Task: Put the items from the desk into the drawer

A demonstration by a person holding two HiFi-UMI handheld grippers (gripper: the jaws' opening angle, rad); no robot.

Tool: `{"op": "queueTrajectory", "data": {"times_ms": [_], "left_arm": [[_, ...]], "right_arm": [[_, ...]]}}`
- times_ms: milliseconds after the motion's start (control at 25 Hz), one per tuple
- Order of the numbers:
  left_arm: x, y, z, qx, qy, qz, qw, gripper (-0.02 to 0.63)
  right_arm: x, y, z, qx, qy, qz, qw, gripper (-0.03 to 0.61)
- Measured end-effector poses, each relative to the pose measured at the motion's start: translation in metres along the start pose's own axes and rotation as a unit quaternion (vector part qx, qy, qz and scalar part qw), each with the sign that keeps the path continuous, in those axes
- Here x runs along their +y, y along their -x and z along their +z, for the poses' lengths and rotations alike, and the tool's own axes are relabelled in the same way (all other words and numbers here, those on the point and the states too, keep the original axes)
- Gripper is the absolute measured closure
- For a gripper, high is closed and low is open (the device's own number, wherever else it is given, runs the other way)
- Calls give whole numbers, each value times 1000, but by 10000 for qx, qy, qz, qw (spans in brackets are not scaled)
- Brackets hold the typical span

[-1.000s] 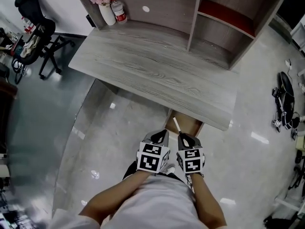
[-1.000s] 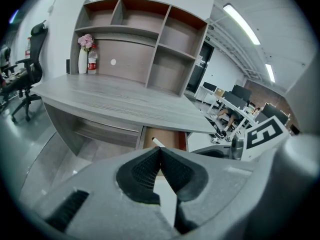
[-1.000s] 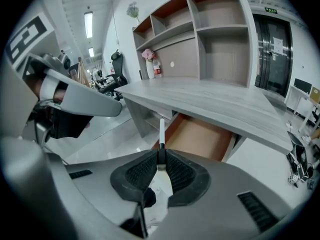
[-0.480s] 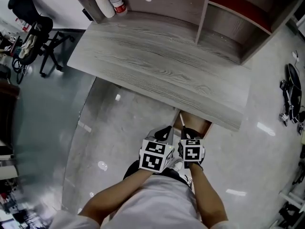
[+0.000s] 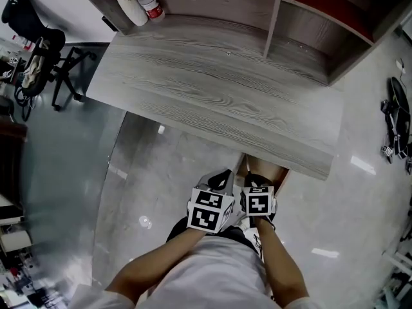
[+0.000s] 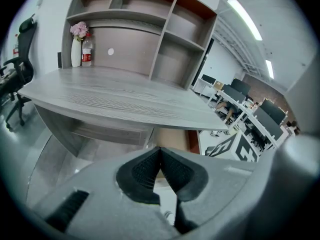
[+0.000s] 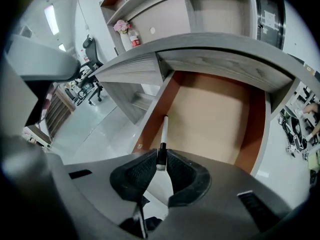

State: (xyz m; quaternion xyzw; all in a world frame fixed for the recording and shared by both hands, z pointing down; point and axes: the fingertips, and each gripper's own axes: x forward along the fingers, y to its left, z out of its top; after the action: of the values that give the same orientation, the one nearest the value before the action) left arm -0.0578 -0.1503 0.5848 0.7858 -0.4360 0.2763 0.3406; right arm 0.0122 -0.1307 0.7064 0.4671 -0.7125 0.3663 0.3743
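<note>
Under the grey wooden desk [image 5: 219, 102] an open drawer [image 5: 275, 173] shows its bare tan bottom [image 7: 215, 119]. My right gripper [image 7: 160, 166] is shut on a white pen with a black cap [image 7: 163, 134]. The pen points forward over the drawer's left side. In the head view the right gripper [image 5: 253, 177] hangs at the drawer's front edge. The left gripper [image 5: 222, 174] is close beside it. In the left gripper view the left gripper [image 6: 160, 164] is shut with nothing between its pads, facing the desk [image 6: 115, 94].
A white vase of pink flowers [image 5: 132, 8] and a bottle [image 5: 152, 6] stand at the desk's back left, under a shelf unit [image 5: 277, 18]. A black office chair [image 5: 38, 56] is on the glossy floor to the left. Cables and gear lie at far right [image 5: 396, 121].
The head view has drifted, so the desk sits a little differently in frame. Both grippers stay side by side at the drawer front, the pen still in the right one.
</note>
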Motion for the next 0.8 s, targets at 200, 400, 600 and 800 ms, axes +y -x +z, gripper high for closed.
{"op": "queueTrajectory", "data": {"times_ms": [200,400,600,800], "left_arm": [[0,-3,-3,63,2,-11,10000,612],[-5,-1,-3,11,-15,-39,10000,612],[-18,6,-3,-138,-53,-90,9999,612],[-42,19,-3,-280,-91,-163,9994,612]], "right_arm": [[-2,-1,-2,0,-90,40,10000,527],[0,9,0,-113,-85,102,9998,527],[3,40,9,-514,9,151,9986,543],[1,86,21,-1072,27,114,9942,552]]}}
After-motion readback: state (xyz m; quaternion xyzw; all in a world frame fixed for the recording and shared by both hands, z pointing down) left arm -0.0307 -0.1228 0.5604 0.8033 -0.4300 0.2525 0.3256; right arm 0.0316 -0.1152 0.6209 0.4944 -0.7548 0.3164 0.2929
